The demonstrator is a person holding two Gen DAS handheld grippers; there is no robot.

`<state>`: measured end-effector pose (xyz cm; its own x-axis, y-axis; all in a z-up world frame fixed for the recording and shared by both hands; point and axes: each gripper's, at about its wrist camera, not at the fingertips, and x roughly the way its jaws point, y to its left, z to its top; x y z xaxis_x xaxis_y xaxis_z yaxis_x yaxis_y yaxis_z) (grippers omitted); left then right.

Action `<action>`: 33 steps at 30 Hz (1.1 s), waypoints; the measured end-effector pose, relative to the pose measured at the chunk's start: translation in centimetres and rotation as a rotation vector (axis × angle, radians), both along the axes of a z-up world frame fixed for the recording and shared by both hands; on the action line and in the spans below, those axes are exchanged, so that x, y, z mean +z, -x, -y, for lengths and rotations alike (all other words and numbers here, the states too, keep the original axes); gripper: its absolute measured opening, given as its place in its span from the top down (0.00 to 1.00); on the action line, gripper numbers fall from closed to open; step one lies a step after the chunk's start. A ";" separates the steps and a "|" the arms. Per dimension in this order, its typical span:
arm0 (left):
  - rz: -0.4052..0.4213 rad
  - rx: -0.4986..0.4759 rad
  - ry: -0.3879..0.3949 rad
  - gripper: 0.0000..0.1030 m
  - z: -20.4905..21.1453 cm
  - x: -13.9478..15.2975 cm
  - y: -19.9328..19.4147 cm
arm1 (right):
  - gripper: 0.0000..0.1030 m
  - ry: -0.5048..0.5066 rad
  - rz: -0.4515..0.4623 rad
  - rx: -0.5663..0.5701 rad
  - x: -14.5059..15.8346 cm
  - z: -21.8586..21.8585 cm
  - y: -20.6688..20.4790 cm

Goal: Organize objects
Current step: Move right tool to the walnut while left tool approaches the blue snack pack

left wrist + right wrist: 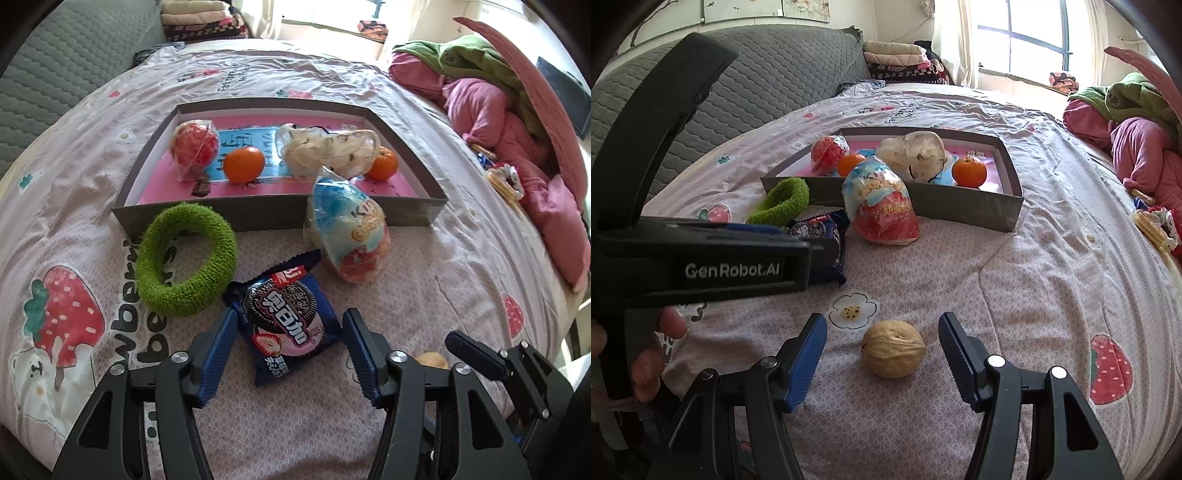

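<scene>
My left gripper is open, its blue pads on either side of a blue cookie packet lying on the bed. A green knitted ring lies to its left and a wrapped egg-shaped toy beyond it, against the grey box. The box holds two oranges, a wrapped red ball and a crumpled plastic bag. My right gripper is open around a walnut without touching it. The left gripper's body fills the left of the right wrist view.
The bed has a pink strawberry-print cover. Pink and green clothes and small snack items are piled at the right edge. A grey quilted headboard and folded blankets stand behind.
</scene>
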<state>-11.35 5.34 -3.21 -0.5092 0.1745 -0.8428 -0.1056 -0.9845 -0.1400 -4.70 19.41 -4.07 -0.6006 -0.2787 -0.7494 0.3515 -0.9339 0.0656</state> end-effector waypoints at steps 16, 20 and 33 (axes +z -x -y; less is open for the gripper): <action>0.053 0.077 0.010 0.35 -0.7 -1.7 1.1 | 0.39 -0.031 0.001 -0.003 -1.2 0.3 0.5; 0.056 0.074 0.020 0.34 -0.9 -1.9 1.3 | 0.52 -0.048 0.001 -0.012 -1.3 0.2 0.5; 0.038 0.028 0.028 0.47 -1.3 -1.8 0.9 | 0.65 -0.040 -0.013 -0.007 -1.0 -0.2 0.4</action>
